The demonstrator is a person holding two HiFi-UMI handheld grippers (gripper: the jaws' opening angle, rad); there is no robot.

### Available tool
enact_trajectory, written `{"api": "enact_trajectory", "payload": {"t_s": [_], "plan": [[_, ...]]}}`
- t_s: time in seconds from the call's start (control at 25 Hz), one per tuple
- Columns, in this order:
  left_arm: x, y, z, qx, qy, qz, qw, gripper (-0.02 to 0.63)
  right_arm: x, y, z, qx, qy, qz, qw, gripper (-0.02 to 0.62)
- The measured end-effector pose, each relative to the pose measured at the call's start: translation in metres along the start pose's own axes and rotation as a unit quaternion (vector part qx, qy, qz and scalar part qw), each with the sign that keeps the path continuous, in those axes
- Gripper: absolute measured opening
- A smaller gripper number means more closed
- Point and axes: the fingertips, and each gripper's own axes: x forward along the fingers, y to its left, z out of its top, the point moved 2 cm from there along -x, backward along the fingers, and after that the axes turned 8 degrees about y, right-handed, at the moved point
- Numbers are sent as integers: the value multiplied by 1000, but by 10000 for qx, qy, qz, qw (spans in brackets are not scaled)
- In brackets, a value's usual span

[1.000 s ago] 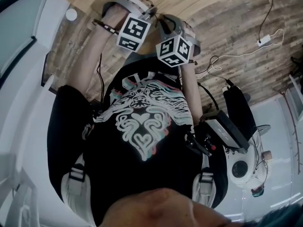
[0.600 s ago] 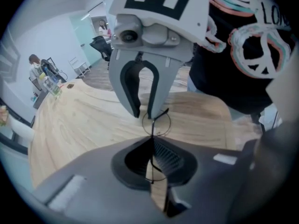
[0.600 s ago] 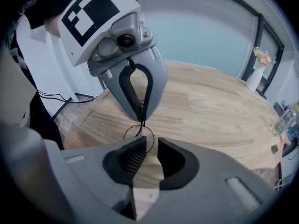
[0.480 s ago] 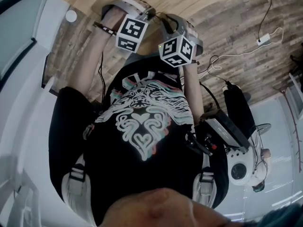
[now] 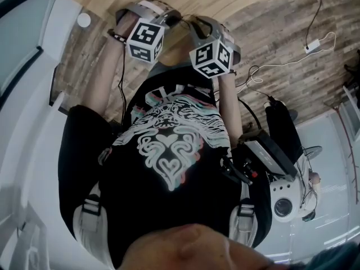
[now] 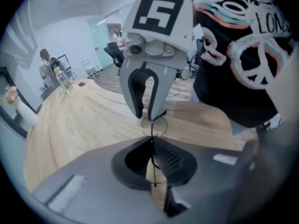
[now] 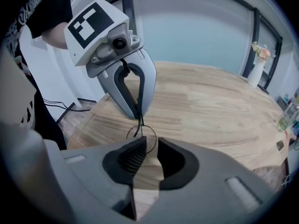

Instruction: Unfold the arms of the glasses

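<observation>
Head view: the left gripper (image 5: 147, 27) has rolled and swung outward from the right gripper (image 5: 212, 41); both sets of tips are hidden here. Left gripper view: its jaws have just been closing and now pinch the thin wire of the glasses (image 6: 155, 126) over the table (image 6: 70, 120), so an arm seems ready to be drawn open. Right gripper view: jaws slightly apart, wood showing between them, a round rim (image 7: 155, 139) just beyond.
</observation>
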Motion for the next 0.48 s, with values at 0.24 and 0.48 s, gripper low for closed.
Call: {"api": "enact_trajectory", "payload": {"t_s": [0.24,0.48], "plan": [[-15,-2,1,-277,-936,358,9946,-3,0,-3,1,88,-126,69,9999,77],[-34,2,-11,-928,-1636,636,9801,-9,0,-5,0,102,-139,67,9998,75]]}}
